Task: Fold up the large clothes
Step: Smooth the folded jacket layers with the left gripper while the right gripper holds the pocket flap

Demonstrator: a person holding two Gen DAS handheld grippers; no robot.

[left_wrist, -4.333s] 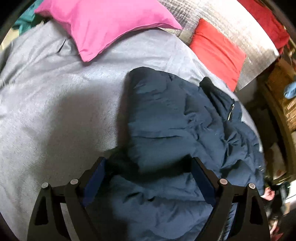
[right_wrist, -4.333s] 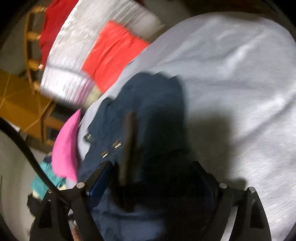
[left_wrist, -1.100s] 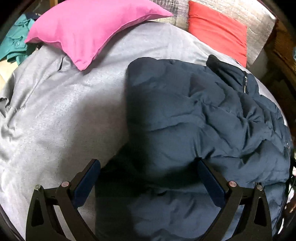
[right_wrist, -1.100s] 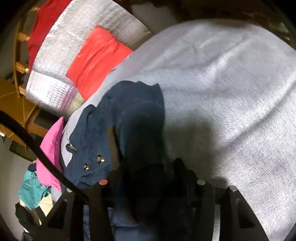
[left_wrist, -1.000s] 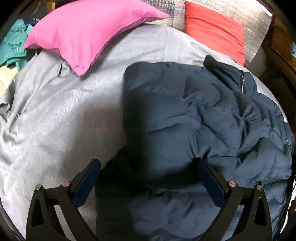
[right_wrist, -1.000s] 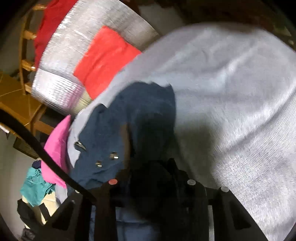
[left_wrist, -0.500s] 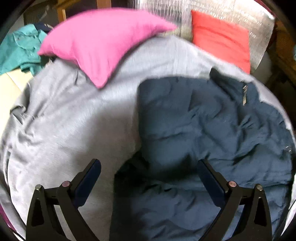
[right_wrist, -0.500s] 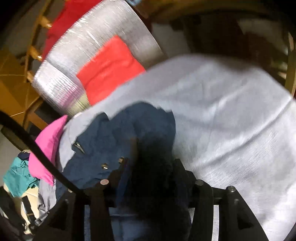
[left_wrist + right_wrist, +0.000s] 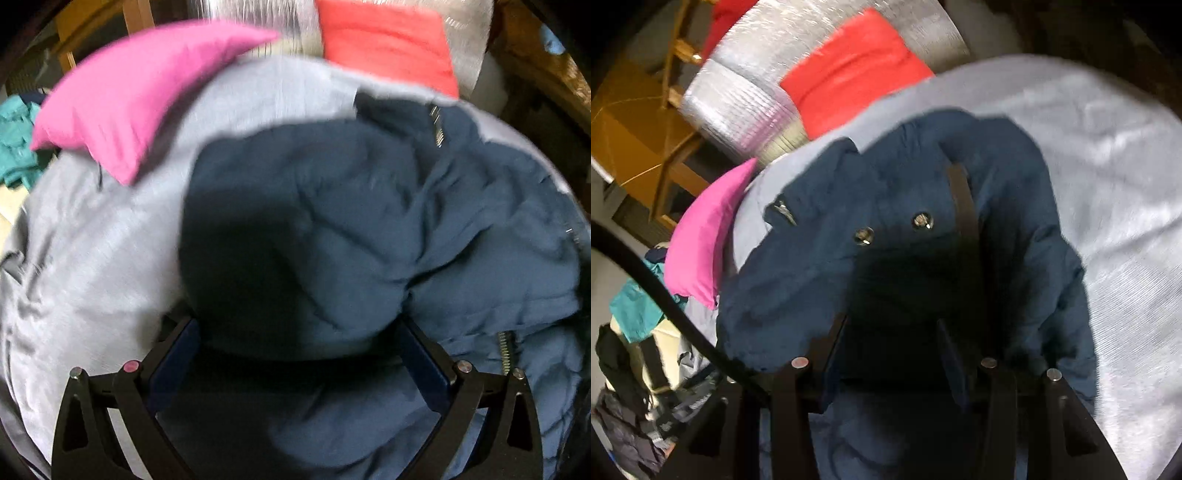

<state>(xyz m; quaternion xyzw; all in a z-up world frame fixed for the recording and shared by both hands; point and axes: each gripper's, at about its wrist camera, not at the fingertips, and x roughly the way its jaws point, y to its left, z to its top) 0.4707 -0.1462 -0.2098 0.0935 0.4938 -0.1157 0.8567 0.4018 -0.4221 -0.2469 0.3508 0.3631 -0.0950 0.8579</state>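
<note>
A: Right gripper (image 9: 892, 332) first. Jaws partway apart, wider than a second ago when they were pinched in on dark cloth. Fabric sits between the fingers, too dark to say the pads press it. Reads as a let-go.

B: Left gripper (image 9: 295, 343)?

A: Jaws spread wide, same as before, hovering over the near bulge of the navy puffer jacket (image 9: 369, 229). Nothing clamped. Frame's blurred.

B: Jacket position?

A: Bundled on the right half of the grey bed cover (image 9: 92, 251), collar and zipper at the far end, toward the red cushion (image 9: 388, 40). Right view shows snaps (image 9: 864, 235) and a dark strap (image 9: 964, 206) facing up. Pink pillow (image 9: 136, 99) far left, apart from it. Teal garment (image 9: 14, 147) off the left edge.

B: Meaning for the task?

A: My guess: one fold just laid down, right side releasing. Jacket looks lumpy, not yet a tidy stack, so another fold or some flattening probably remains.
</note>
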